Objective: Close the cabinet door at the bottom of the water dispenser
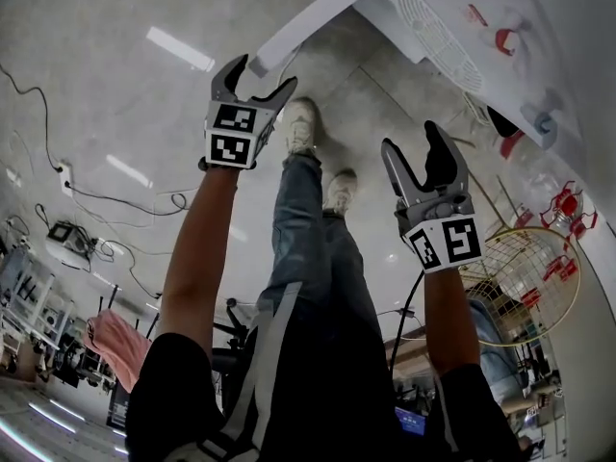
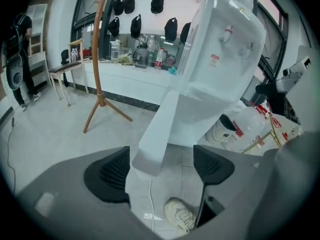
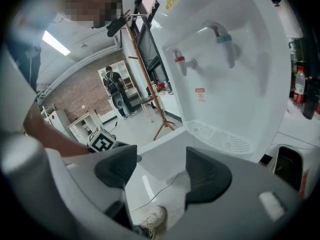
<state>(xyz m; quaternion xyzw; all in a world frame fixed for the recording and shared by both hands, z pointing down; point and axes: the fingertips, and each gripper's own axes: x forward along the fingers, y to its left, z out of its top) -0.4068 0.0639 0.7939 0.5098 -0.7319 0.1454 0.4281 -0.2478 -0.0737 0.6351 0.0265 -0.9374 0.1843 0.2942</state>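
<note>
Have the left fingers (image 2: 112,171) spread wide, gripping nothing. See the free edge of the cabinet door (image 2: 155,134) between them, with neither pad on it as far as visible. Have the right fingers (image 3: 207,174) well apart too, empty, with only a shoe (image 3: 150,219) showing past them. Find the door standing open from the foot of the water dispenser (image 2: 222,49), running up and ahead from the left fingers, ahead and left of the right ones.

Risks, as judgement:
- Could catch the door edge-on with one finger and skid off instead of pushing its face.
- Could get bounce-back open if shoved hard.
- Could pinch a fingertip in the closing gap if kept astride the edge.
- Could knock the drip grille (image 3: 217,136) just ahead of the right fingers.

Writing: can't read any brand. Spot a small red-and-white sticker (image 3: 200,94) below the red tap (image 3: 179,60), print too small. Otherwise only square markers on the cube (image 1: 234,133).
</note>
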